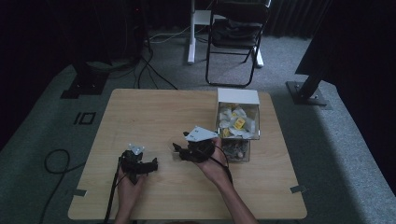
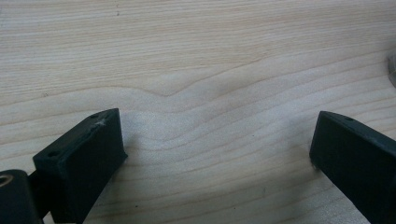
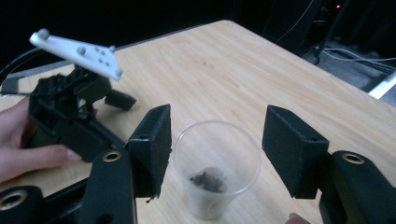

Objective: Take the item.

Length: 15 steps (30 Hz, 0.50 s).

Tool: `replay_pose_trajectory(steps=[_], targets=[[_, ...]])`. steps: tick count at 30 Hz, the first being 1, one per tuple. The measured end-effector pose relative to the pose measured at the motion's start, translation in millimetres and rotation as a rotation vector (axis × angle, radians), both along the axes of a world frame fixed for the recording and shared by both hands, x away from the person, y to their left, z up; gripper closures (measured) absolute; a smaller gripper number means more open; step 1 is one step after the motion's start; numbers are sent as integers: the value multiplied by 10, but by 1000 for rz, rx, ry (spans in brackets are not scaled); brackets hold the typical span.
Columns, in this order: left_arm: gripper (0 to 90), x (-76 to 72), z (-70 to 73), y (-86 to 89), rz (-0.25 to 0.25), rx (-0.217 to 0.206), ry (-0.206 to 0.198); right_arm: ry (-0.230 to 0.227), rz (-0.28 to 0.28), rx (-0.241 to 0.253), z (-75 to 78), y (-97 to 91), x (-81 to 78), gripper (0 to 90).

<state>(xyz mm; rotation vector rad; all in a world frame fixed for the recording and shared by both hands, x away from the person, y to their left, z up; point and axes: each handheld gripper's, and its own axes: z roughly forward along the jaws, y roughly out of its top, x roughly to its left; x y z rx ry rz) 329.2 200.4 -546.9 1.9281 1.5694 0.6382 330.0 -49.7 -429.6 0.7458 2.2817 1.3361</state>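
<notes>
The right tongs [image 3: 215, 149] stand wide around a clear cup [image 3: 215, 168] at the lower centre, without pressing it. The left tongs [image 2: 217, 154] are wide above the bare counter [image 2: 196, 56].

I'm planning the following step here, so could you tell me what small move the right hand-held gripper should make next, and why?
Probably close the right hand-held gripper gently on the clear cup. Its jaws stand open on either side of the cup, which sits upright on the table with something small and dark at its bottom, and neither pad presses on it.
</notes>
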Motion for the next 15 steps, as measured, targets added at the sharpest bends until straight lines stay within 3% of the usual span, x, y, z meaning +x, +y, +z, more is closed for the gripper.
replay_pose_trajectory(steps=[9,15], targets=[[36,-1,2,1,-1,3,2,32,23,-5,-182,-125,-212,418],[35,-1,2,2,-2,3,3,37,15,-8,-211,-184,-227,420]])
